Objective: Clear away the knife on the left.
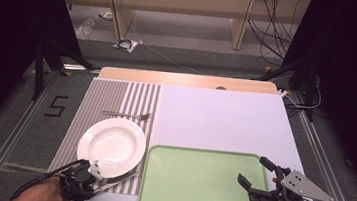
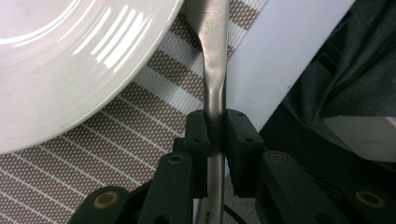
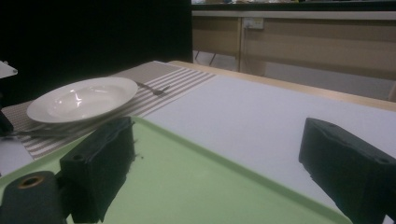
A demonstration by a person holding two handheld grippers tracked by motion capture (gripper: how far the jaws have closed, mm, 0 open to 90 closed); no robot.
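Left gripper view is showing the left gripper [image 2: 215, 135] pinching the slim metal handle of a silver piece of cutlery [image 2: 214, 65], most likely a knife, its two black jaws pressing in on either side of the stem. That handle is lying on the brown-and-white striped placemat [image 2: 116, 140], just beside the round white ceramic plate [image 2: 60, 60], which is sitting at about ten o'clock from the jaws. High view is placing this gripper [image 1: 83, 176] at the plate's [image 1: 111, 146] six-to-seven o'clock edge, near the table's front.

Out at three o'clock, the right gripper [image 1: 259, 177] is hovering over the pale green rectangular plastic tray [image 1: 193, 182] with its jaws spread wide and nothing between them. A silver metal fork [image 1: 127, 114] is resting on the placemat at the plate's twelve o'clock.

The grip is looking narrow and is sitting close to one end of the handle, so the blade end could be swinging down or twisting once lifted. It could also be clipping the plate's rim, since the two are lying so close together.
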